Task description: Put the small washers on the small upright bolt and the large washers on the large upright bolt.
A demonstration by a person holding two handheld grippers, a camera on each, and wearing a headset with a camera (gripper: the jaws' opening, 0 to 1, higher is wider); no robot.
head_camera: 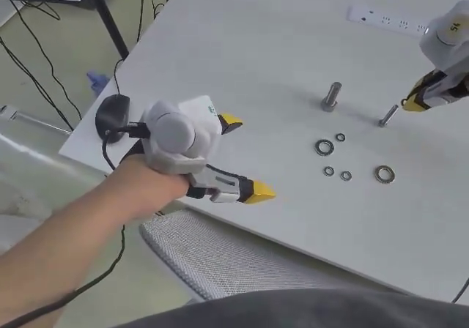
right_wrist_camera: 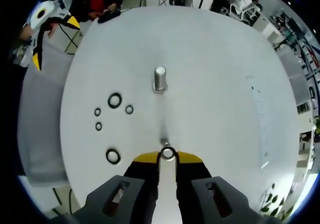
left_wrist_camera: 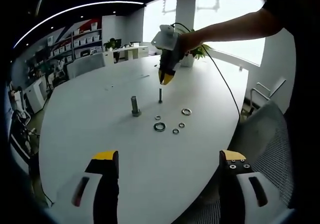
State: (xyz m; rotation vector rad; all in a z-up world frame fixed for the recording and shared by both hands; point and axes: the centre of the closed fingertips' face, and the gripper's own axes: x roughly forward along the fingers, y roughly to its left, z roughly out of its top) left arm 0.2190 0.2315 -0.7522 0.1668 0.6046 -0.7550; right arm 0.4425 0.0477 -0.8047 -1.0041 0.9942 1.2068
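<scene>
White-bodied left claw [head_camera: 245, 157] and right claw [head_camera: 411, 103] carry yellow-tipped black jaws.

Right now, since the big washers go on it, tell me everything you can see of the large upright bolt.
The large bolt stands upright on the white table, wider head down, shank up. It looks like dull silver-grey metal, thick and short, with a flat top. No washer sits on it. Only the table touches it. The small bolt stands apart to one side, where the right gripper holds what looks like a small washer; loose washers lie apart on the near side.
</scene>
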